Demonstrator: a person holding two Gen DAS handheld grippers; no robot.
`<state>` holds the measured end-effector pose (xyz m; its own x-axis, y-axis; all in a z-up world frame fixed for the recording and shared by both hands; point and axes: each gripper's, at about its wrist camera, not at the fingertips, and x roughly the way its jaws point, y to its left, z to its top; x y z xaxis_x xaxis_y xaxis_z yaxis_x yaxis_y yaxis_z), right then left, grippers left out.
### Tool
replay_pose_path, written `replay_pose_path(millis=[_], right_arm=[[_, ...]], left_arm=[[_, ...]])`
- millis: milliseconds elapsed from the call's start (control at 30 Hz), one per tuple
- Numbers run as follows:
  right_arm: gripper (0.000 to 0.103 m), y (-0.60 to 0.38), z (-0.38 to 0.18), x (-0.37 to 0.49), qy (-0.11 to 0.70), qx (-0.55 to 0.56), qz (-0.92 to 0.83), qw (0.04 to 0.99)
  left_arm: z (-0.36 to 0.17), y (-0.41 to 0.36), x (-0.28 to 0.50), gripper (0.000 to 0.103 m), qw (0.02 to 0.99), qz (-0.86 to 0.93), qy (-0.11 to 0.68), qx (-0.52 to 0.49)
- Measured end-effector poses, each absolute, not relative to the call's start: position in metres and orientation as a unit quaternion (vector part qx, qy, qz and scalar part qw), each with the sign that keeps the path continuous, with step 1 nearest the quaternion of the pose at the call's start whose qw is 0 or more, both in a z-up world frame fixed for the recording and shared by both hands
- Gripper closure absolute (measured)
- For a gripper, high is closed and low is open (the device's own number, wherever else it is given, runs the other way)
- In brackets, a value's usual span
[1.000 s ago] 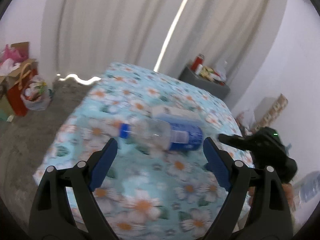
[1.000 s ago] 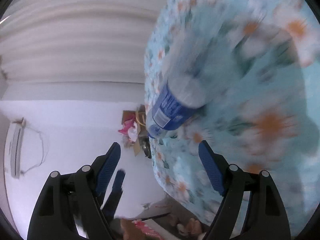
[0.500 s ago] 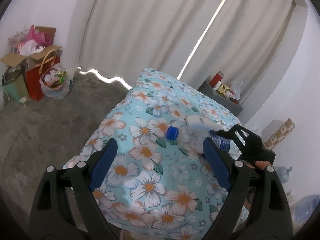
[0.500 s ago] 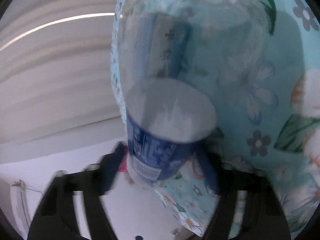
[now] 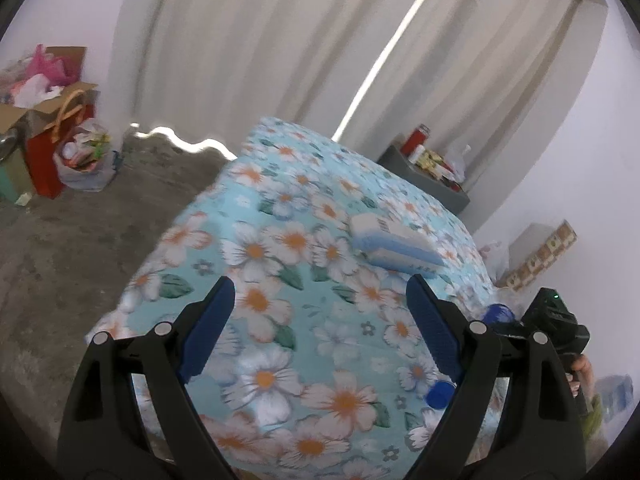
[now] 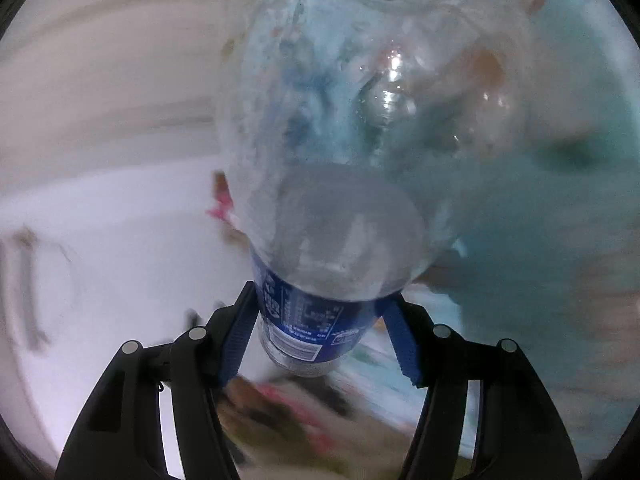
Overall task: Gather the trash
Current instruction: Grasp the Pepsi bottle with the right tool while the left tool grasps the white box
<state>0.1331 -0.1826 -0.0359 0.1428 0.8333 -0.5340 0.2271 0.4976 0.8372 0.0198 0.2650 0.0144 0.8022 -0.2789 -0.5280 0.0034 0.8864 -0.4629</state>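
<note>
A clear plastic bottle (image 6: 360, 128) with a blue label (image 6: 312, 316) fills the right wrist view. My right gripper (image 6: 320, 308) is shut on its labelled end, both blue pads pressing the label. In the left wrist view the right gripper (image 5: 554, 326) hangs past the bed's right edge, with the bottle's blue cap (image 5: 498, 314) beside it. My left gripper (image 5: 320, 300) stands open above the floral bedsheet (image 5: 280, 248), with nothing between its fingers. A white and blue box (image 5: 394, 246) lies on the bed beyond its right finger.
A small round blue piece (image 5: 440, 394) shows by the left gripper's right finger. Bags and cardboard boxes of rubbish (image 5: 60, 140) stand on the floor at far left. A grey side table (image 5: 432, 176) with bottles and packets stands behind the bed by the curtains.
My right gripper closed on the bottle and carried it off the middle of the bed to the right edge. The box behind it now lies uncovered. The left gripper stayed open.
</note>
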Motion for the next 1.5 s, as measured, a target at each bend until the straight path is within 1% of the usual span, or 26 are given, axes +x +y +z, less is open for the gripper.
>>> replay_pose_path(millis=[100, 167, 267, 300, 400, 567, 700, 733, 833, 900, 967, 1100, 1200, 1300, 1367, 1467, 1500], right_arm=[[0.042, -0.218, -0.026, 0.124, 0.607, 0.409, 0.212, 0.648], [0.042, -0.226, -0.024, 0.126, 0.600, 0.406, 0.204, 0.659], [0.038, -0.224, -0.015, 0.126, 0.577, 0.388, 0.175, 0.697], [0.037, -0.233, -0.020, 0.127, 0.570, 0.382, 0.164, 0.709], [0.036, -0.216, -0.021, 0.123, 0.540, 0.381, 0.135, 0.738], [0.035, -0.194, -0.021, 0.108, 0.531, 0.369, 0.144, 0.749], [0.036, -0.200, -0.022, 0.100, 0.524, 0.373, 0.166, 0.747], [0.037, -0.201, -0.022, 0.100, 0.524, 0.376, 0.170, 0.745], [0.038, -0.218, -0.019, 0.096, 0.525, 0.378, 0.183, 0.740], [0.038, -0.215, -0.024, 0.115, 0.529, 0.375, 0.189, 0.738], [0.038, -0.208, -0.027, 0.121, 0.529, 0.368, 0.188, 0.741], [0.038, -0.215, -0.027, 0.120, 0.532, 0.363, 0.190, 0.741], [0.037, -0.212, -0.026, 0.120, 0.530, 0.366, 0.185, 0.743], [0.034, -0.197, -0.031, 0.127, 0.530, 0.367, 0.169, 0.746], [0.030, -0.192, -0.033, 0.126, 0.531, 0.364, 0.165, 0.747], [0.030, -0.174, -0.035, 0.130, 0.530, 0.350, 0.161, 0.755], [0.031, -0.174, -0.035, 0.130, 0.528, 0.348, 0.164, 0.757]], left_arm=[[0.016, 0.243, 0.042, 0.020, 0.918, -0.110, 0.317, -0.213], [0.020, 0.226, 0.063, 0.020, 0.914, -0.137, 0.324, -0.202], [0.026, 0.195, 0.109, 0.020, 0.904, -0.178, 0.339, -0.187], [0.028, 0.185, 0.125, 0.020, 0.902, -0.184, 0.346, -0.182], [0.028, 0.152, 0.183, 0.020, 0.899, -0.190, 0.366, -0.148], [0.003, 0.108, 0.275, 0.020, 0.886, -0.192, 0.419, -0.053], [-0.025, 0.103, 0.312, 0.020, 0.854, -0.193, 0.481, -0.051], [-0.032, 0.103, 0.314, 0.020, 0.842, -0.198, 0.499, -0.054], [-0.034, 0.113, 0.306, 0.020, 0.827, -0.220, 0.510, -0.088], [-0.033, 0.122, 0.290, 0.020, 0.801, -0.259, 0.526, -0.123], [-0.033, 0.125, 0.271, 0.020, 0.781, -0.288, 0.538, -0.128], [-0.038, 0.116, 0.223, 0.020, 0.754, -0.342, 0.554, -0.090], [-0.037, 0.105, 0.194, 0.020, 0.779, -0.315, 0.541, -0.040], [-0.034, 0.093, 0.183, 0.020, 0.812, -0.262, 0.522, -0.001], [-0.032, 0.088, 0.181, 0.020, 0.823, -0.249, 0.510, 0.001], [-0.034, 0.077, 0.180, 0.020, 0.839, -0.220, 0.497, 0.013], [-0.035, 0.073, 0.180, 0.020, 0.843, -0.210, 0.495, 0.022]])
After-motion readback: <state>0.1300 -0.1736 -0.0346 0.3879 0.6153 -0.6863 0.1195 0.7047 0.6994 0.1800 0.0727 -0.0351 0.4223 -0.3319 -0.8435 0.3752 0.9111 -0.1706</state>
